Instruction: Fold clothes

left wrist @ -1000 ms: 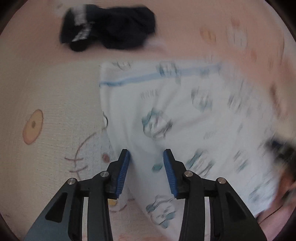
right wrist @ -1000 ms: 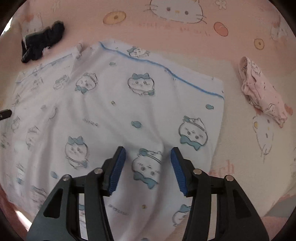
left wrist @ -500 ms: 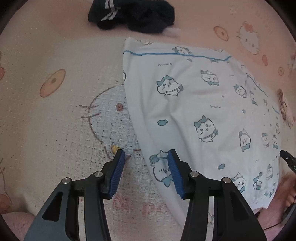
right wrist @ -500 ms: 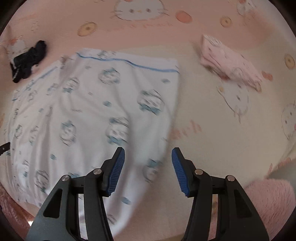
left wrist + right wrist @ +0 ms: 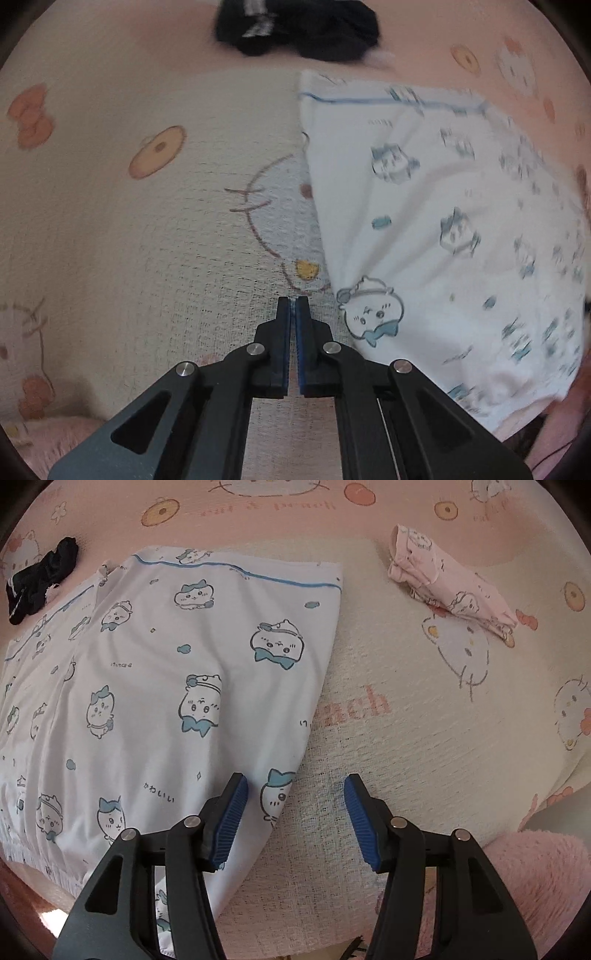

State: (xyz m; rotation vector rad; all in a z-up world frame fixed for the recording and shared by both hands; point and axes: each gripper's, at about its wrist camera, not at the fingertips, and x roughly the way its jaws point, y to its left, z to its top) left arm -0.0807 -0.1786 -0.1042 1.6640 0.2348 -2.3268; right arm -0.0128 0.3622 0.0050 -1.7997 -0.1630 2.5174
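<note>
We have the white printed garment spread flat on the blanket, its long axis running from the near edge toward the far edge. Our right gripper is nearer: its jaws are spread wide, straddling the garment's right side edge. Our left gripper, jaws pressed together on nothing, sits just beside the garment's left side edge, the cloth lying to its right. We count 3 garments: 1 white, 1 dark bundle, 1 folded pink piece.
</note>
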